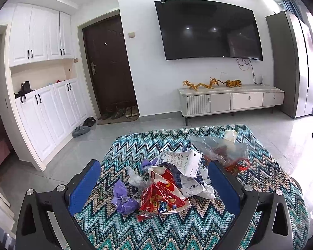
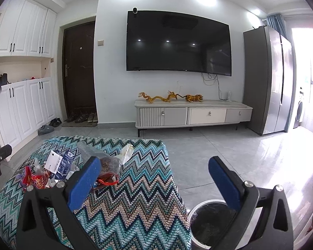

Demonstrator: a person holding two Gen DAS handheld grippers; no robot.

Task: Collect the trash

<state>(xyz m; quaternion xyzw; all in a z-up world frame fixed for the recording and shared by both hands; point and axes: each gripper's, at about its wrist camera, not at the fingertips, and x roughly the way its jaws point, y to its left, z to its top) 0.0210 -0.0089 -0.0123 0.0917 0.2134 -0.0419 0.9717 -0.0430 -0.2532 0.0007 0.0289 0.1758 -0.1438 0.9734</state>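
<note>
Since both sets of jaws stand wide apart with nothing between them, the next move hinges on which one already frames the trash. That's the left gripper (image 1: 154, 184): the pile sits dead ahead, between its blue pads (image 1: 84, 186), low in the gap.

Nearest its jaws, slightly left of centre: the crumpled red printed snack wrapper (image 1: 162, 198), long axis running roughly away from the jaws and tilted a little right. Just left of it, near the left pad, a wadded purple plastic scrap (image 1: 123, 198). Behind the wrapper, overlapping it, a white-and-blue printed paper carton, flattened (image 1: 185, 162). Further out, ahead of the right pad, a clear plastic bag with dark red contents (image 1: 221, 148). All of it lies on the teal zigzag knitted cloth (image 1: 198, 229).

The right gripper (image 2: 154, 184) points past the cloth's right edge. From its jaws the pile is off to the left, beyond the left finger (image 2: 83, 184); only the clear bag is near that finger. Between the jaws, low and towards the right finger: a round black bin with a steel rim (image 2: 193, 209) on the floor, just beside the cloth.

My read: left is nearer for the grab and the wrapper is the easiest first pick. Right is nearer the bin.
</note>
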